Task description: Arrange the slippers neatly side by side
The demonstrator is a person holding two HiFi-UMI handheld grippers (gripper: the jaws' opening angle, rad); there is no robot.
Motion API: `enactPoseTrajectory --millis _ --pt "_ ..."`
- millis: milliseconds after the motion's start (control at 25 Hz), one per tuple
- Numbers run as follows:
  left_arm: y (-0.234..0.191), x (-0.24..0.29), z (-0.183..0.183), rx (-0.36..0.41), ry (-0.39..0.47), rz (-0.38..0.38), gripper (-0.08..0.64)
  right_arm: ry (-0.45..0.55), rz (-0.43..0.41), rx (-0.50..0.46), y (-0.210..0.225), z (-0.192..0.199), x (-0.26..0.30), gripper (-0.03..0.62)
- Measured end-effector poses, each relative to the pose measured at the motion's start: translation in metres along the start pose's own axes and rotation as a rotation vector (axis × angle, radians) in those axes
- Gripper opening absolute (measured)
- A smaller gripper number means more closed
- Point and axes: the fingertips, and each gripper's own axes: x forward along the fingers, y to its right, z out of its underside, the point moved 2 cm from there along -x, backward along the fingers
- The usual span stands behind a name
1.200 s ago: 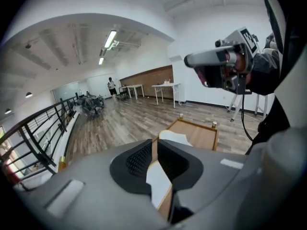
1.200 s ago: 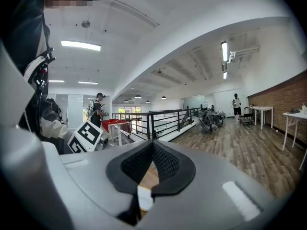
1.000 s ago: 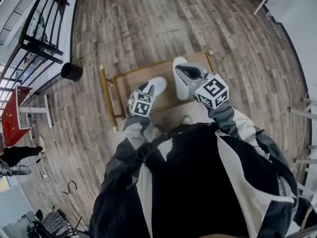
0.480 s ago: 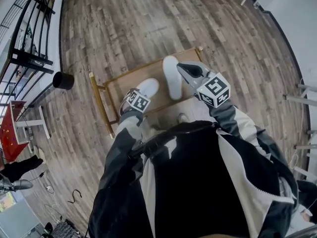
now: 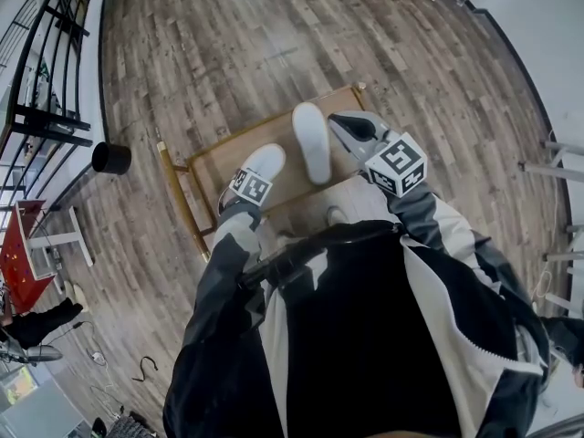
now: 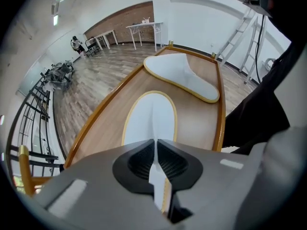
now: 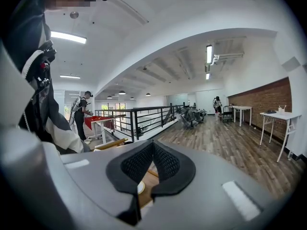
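Two white slippers with tan edging lie on a low wooden table (image 5: 212, 164). The left slipper (image 5: 265, 159) (image 6: 149, 115) lies lengthwise ahead of my left gripper (image 5: 256, 173) (image 6: 156, 145), whose jaws are closing with its thin heel edge pinched between the pads. The right slipper (image 5: 310, 142) (image 6: 184, 73) lies further along the table (image 6: 120, 92), angled towards the right rim. My right gripper (image 5: 351, 128) (image 7: 152, 143) hovers just right of that slipper, shut with nothing between its fingers, and points out over the floor.
A raised golden rim runs round the table. A black round bin (image 5: 110, 158) stands on the plank floor to the left, beside a black railing (image 5: 46, 53). A red table (image 5: 18, 263) is further left. White tables (image 6: 144, 27) and a ladder (image 6: 244, 37) stand in the distance.
My right gripper, which overlapped the right slipper's heel, now sits clear of it to the right. The left gripper stays at the left slipper's heel.
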Motion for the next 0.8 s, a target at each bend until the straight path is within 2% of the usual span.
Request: enactPoseTrajectory --millis 160,320,480,600,800 --pt "-0.004 -0.011 -0.005 -0.024 0.035 -0.012 0.032 0.000 -0.010 -0.001 -0.002 -0.001 0.002 0.003" --pt "-0.010 -0.030 -0.020 -0.146 0.158 -0.028 0.032 0.005 -0.035 0.006 -0.006 -0.001 0.010 0.003" --pt "-0.018 -0.063 -0.042 -0.285 0.325 -0.041 0.031 0.009 -0.076 -0.002 -0.016 -0.004 0.021 0.003" --pt "-0.024 -0.105 -0.069 -0.370 0.490 -0.046 0.032 0.020 -0.096 -0.017 -0.021 -0.009 0.030 0.003" --pt "-0.035 -0.186 -0.104 -0.424 0.761 -0.116 0.032 0.049 -0.114 -0.035 -0.027 -0.022 0.038 0.003"
